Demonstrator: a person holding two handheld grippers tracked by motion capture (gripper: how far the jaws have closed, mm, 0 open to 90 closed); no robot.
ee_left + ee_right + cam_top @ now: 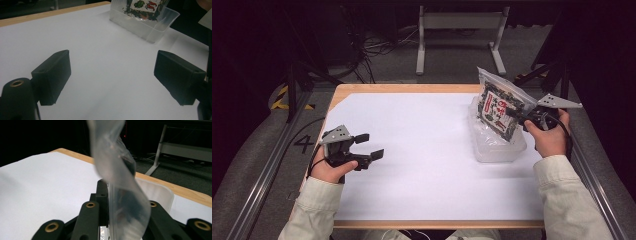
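We log: right gripper (518, 116) pinching packet (499, 111) over tub (499, 150) at 3 o'clock, seemingly mid-transfer, direction unclear; left gripper (369, 146) spread, idle at 9 o'clock.

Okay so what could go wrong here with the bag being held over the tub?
The right gripper pinches only the thin clear edge of the snack bag, so it may slip free. The plastic tub sits near the table edge and looks light; a nudge could shift it. The left gripper is open, not steadying anything.
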